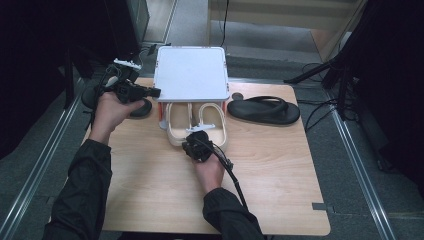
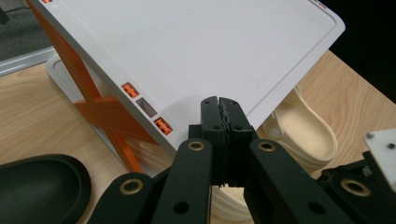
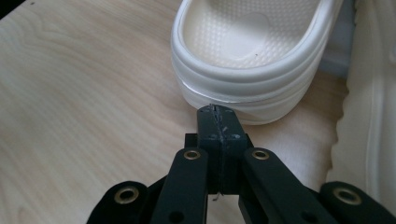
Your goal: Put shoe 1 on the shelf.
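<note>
Wooden table [image 1: 150, 190], light-grained, carrying everything. At the middle of its far edge, a white two-tier shoe rack [image 1: 190, 72] with orange cross-braces [image 2: 103, 108] at the side. Near the far right corner, well apart from the rack, one black flip-flop [image 1: 263, 109]. At the far left edge, another black sandal [image 2: 39, 186], partly hidden behind the left hand in the high view. On the rack's lower tier, a pair of cream clog-style slippers, heels sticking out toward the near edge: left cream slipper [image 1: 178, 125], right cream slipper [image 1: 214, 127].

Left gripper [image 2: 223, 106] held off the rack's left side, jaws pressed together on nothing, tips level with the top shelf's edge. Right gripper [image 3: 215, 114] just in front of the rounded heel of a cream slipper [image 3: 252, 60], jaws likewise clamped together and empty, tips nearly at the sole's edge, contact not certain.

Likely risks: with jaws closed, no grip possible on the heel rim, only a shove, driving the slipper deeper under the shelf or skewing it against its mate. Opened too late or too low, pads scraping the table or slipping off the smooth, rounded foam. Pulled off-line, the slipper snagging the rack's leg and dragging the light rack.
</note>
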Tool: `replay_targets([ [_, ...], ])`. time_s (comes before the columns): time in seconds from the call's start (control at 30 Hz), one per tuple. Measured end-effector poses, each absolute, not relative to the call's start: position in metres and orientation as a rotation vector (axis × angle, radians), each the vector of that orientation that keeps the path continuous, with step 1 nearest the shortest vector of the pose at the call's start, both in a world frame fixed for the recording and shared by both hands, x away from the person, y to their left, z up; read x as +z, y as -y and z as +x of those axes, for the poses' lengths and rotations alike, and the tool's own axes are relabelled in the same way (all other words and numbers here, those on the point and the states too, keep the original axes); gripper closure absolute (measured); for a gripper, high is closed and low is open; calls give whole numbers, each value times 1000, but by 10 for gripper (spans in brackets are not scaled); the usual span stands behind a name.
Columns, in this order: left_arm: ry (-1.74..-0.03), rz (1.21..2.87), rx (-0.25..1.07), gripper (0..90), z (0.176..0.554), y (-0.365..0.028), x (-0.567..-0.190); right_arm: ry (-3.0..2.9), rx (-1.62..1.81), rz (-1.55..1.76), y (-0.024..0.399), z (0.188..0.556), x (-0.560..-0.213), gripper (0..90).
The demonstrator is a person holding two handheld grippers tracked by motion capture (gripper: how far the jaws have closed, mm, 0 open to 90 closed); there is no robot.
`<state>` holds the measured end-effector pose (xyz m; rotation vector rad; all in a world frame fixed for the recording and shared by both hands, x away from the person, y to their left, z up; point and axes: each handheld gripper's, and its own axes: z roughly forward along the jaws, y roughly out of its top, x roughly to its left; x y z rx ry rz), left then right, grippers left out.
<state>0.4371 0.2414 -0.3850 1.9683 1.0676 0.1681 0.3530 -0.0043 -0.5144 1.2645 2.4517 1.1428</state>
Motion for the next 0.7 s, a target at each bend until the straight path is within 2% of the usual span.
replay_targets([
  [0.7,-1068,1969,172,899,437,-241,-385,-2345,1116,1316,-31,399,-515,900],
])
